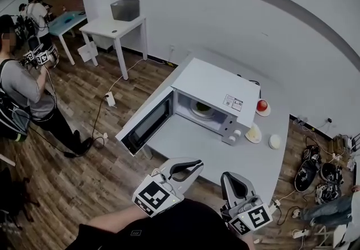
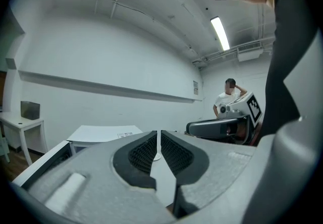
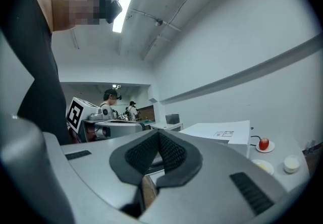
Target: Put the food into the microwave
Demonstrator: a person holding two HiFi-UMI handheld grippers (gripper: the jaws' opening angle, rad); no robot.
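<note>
Both tongs sit low against the person's dark clothing at the bottom of the head view, where the frame cuts off the hands. The left gripper (image 1: 194, 164) (image 2: 158, 136) has its ribbed pads drawn in to a thin slit, and the right gripper (image 1: 226, 178) (image 3: 159, 136) has its pads meeting at the tips, both empty. The microwave (image 1: 216, 88) stands on the grey table (image 1: 225, 159) with its door (image 1: 147, 122) swung open. Inside it is a dish (image 1: 202, 109) of something greenish, too small to identify, and to its right on the table lie a red food (image 1: 262, 105) on a saucer, a yellowish food (image 1: 253, 133) on a plate and a small white bowl (image 1: 274, 141) whose contents cannot be made out.
</note>
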